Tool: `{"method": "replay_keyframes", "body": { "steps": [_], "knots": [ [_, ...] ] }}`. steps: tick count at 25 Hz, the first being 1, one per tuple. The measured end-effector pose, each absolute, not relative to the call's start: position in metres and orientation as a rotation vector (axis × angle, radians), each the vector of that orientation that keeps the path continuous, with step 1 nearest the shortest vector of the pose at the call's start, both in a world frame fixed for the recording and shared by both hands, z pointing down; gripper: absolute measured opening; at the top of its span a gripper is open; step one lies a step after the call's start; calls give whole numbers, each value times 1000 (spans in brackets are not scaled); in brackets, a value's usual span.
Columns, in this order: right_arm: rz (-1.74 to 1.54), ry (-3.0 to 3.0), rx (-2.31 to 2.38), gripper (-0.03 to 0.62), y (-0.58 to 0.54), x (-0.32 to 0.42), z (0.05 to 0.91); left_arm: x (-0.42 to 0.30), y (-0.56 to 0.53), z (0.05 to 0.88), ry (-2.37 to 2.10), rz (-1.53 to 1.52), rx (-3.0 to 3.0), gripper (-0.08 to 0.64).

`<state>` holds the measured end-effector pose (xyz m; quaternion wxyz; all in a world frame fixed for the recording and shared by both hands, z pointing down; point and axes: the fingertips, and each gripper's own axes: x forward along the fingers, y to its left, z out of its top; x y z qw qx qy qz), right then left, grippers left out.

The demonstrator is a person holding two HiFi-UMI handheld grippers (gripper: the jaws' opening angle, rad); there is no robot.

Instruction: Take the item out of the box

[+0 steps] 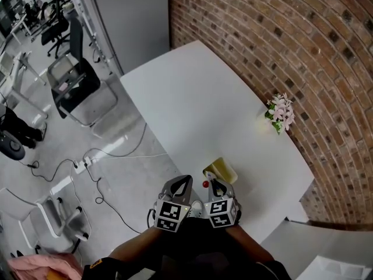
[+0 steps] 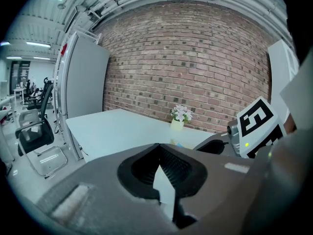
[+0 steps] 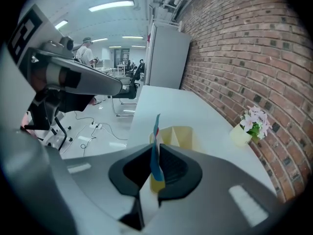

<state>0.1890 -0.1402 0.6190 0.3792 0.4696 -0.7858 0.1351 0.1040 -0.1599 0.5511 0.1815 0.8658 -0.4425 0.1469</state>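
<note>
A small open yellow box (image 1: 221, 169) (image 3: 177, 135) stands near the table's front edge, just beyond both grippers. My right gripper (image 1: 217, 188) (image 3: 155, 169) is shut on a thin flat blue-and-yellow item (image 3: 156, 153) with a red tip. The item stands on edge between the jaws, in front of the box, and its red tip (image 1: 205, 184) shows in the head view. My left gripper (image 1: 181, 186) (image 2: 164, 180) hangs right beside it at the left, shut, with nothing in it. The box's inside is hidden.
A pale pot of pink flowers (image 1: 280, 113) (image 2: 179, 115) (image 3: 253, 122) stands by the brick wall (image 1: 280, 45). The white table (image 1: 198, 109) runs away from me. Office chairs (image 1: 73, 80) and cables (image 1: 99, 162) are on the floor to the left.
</note>
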Motion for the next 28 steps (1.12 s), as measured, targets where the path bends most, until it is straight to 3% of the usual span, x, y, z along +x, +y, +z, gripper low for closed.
{"method": "replay_keyframes", "body": {
  "steps": [5,28],
  "knots": [
    [330,-1987,1223,3,-143,192,617,103,-160,545,-1233,404,2461,5],
    [267,-2080,1525,2,-128,186,507,91,-147,507,-1158,344,2569,5]
  ]
}}
